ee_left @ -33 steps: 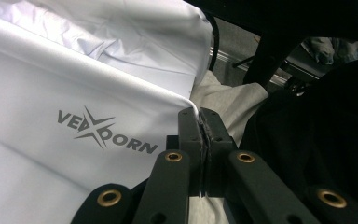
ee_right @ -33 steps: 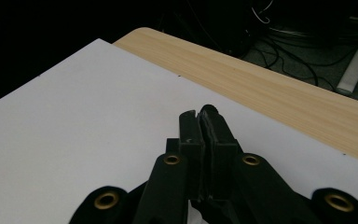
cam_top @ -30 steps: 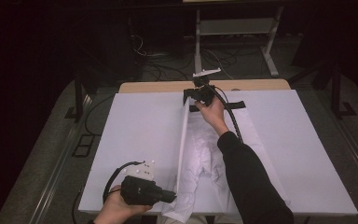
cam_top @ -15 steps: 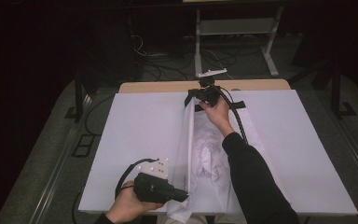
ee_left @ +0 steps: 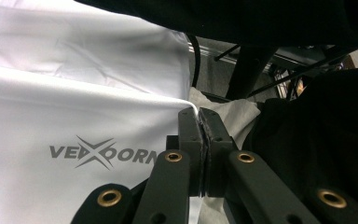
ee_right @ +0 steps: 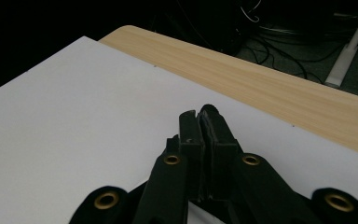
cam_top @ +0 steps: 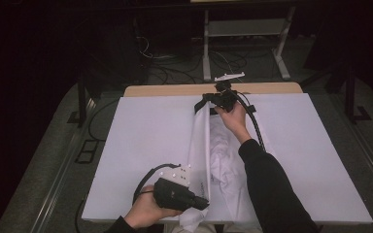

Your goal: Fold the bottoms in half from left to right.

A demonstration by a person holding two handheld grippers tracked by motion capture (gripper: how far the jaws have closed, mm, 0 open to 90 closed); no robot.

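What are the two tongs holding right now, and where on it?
Both hold the white garment: left tongs at its near edge, right tongs at its far edge.

A white sheet (cam_top: 141,141) covers most of a wooden table (cam_top: 175,90), whose far edge stays bare. Beyond the table stands a white stand (cam_top: 243,29) on two feet, with loose cables (cam_top: 175,68) on the grey floor (cam_top: 43,160) beside it. A dark frame leg (cam_top: 81,102) stands at the table's left.
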